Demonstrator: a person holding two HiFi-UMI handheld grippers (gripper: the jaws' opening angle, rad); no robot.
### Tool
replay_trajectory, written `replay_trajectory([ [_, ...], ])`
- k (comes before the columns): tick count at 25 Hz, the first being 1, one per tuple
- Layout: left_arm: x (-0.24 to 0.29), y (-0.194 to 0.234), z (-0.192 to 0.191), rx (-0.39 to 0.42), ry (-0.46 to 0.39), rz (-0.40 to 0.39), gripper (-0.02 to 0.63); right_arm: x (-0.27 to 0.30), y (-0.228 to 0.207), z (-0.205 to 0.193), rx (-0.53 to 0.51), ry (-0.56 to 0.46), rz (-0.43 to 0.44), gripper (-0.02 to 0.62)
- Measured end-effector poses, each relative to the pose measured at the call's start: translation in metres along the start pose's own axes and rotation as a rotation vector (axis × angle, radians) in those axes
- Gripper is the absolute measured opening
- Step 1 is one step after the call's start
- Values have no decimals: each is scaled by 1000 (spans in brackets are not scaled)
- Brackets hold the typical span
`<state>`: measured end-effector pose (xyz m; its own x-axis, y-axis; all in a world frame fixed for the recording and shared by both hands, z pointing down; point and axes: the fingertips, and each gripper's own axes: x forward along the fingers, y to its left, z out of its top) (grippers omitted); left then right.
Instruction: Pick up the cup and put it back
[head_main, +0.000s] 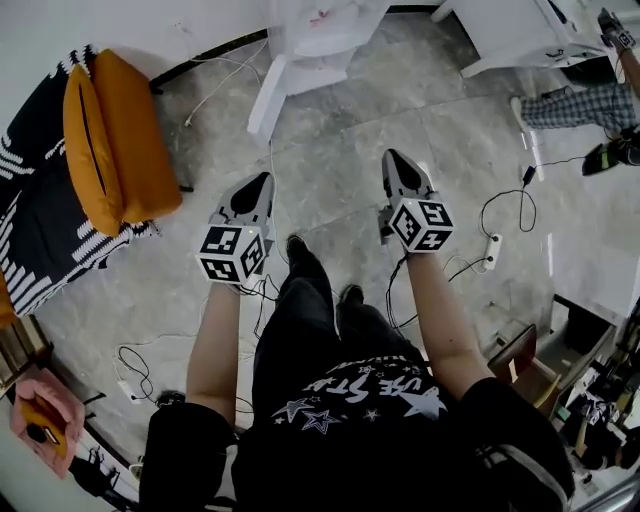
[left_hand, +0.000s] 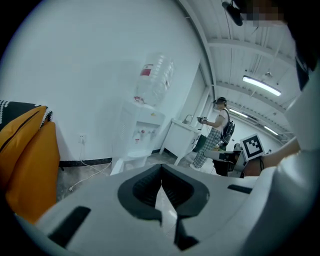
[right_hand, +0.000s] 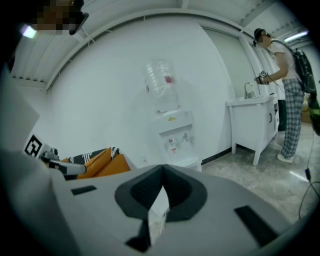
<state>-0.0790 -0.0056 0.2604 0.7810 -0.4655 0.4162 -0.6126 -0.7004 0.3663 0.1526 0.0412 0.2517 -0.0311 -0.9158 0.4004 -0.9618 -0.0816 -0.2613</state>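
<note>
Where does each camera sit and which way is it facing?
Head view: on the person's head, looking steeply down at the grey stone-look floor; shows both forearms, black clothes, left gripper, right gripper.
Left gripper view: on the left gripper, looking along its shut, empty jaws toward the white water dispenser with clear bottle.
Right gripper view: on the right gripper, along shut, empty jaws, toward the same dispenser.
Shared: both gripper views show the dispenser and the orange cushion.

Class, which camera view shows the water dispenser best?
The right gripper view: the water dispenser faces the camera, bottle and taps plain. The left gripper view shows it at an angle, paler. The head view sees it from above, cropped.
</note>
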Motion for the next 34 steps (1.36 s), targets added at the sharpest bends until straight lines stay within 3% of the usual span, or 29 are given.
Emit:
replay_trajectory([
  [7,-12,-70,18,66,-51,-14,11,-58,13,31,-74,-32,109,6],
  [13,-43,-128,24,101,-104,10,9,-127,10,44,-97,-84,151,6],
  [26,-129,-244,-24,158,-164,26,9,-283,18,22,-116,-187,211,6],
  [34,-165,-299,-47,150,-180,32,11,-344,24,9,-143,-168,249,6],
])
